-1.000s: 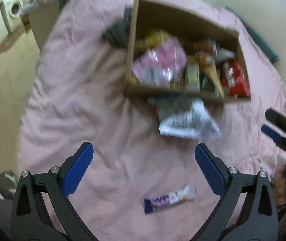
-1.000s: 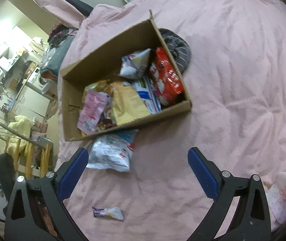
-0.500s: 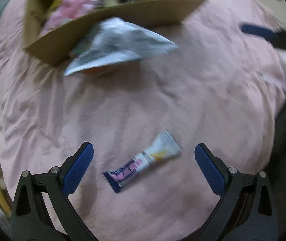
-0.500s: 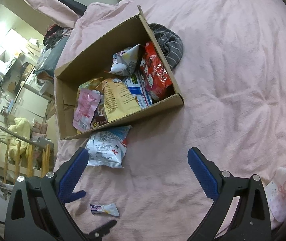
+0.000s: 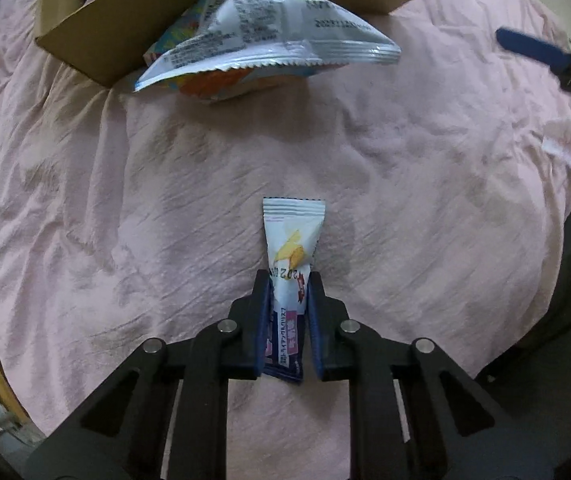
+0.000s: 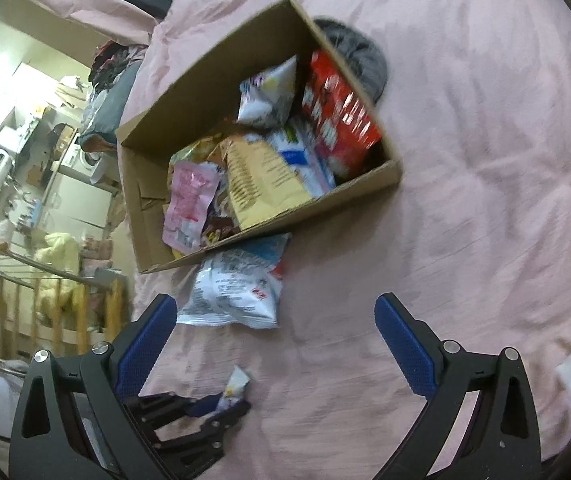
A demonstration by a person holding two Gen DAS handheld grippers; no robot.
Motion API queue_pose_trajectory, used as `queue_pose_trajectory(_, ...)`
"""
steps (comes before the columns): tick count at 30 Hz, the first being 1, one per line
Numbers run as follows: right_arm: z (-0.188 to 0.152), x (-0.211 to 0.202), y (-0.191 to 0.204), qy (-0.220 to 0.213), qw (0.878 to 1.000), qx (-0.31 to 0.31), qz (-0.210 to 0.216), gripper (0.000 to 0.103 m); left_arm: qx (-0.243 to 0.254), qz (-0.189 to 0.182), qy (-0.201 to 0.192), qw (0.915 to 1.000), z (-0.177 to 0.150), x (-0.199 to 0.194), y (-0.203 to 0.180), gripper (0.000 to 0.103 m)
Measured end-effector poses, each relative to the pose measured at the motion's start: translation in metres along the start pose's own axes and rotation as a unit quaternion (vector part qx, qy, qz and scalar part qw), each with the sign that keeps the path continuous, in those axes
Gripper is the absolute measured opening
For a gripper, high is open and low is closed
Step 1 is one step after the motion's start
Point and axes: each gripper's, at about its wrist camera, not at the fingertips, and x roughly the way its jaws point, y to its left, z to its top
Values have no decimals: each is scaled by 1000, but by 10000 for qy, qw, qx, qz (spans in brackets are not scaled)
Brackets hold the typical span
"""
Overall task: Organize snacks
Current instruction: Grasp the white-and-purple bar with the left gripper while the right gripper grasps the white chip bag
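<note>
- Snack bar (image 5: 290,276): slim wrapper, white crimped end with yellow print, dark purple end.
- It lies on the pink bed (image 5: 165,200), long axis pointing at the box (image 5: 97,36).
- Your left gripper (image 5: 288,300) has just closed its fingers on the bar's purple half.
- Your right gripper (image 6: 275,316) stands wide open, empty.

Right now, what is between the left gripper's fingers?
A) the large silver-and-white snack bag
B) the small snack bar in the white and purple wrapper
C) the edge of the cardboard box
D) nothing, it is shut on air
B: in the left wrist view the left gripper is clamped on the lower part of the small snack bar, which lies on the pink blanket, while the large snack bag rests untouched against the cardboard box.
</note>
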Motion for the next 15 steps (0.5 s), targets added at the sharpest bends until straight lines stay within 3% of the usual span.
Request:
queue_pose_trajectory(6,7,51,12,620,9977,215,174,101,-632,-210,-295,9973,-4,-23,34,14)
queue_pose_trajectory(12,11,99,33,1067,9942,-34,-131,101,-1438,-188,-745,9866,-14,-47,82,14)
queue_pose_trajectory(15,10,105,39,955,9942,-223,-439,96,-1764,-96,-881,9803,-16,-51,104,14)
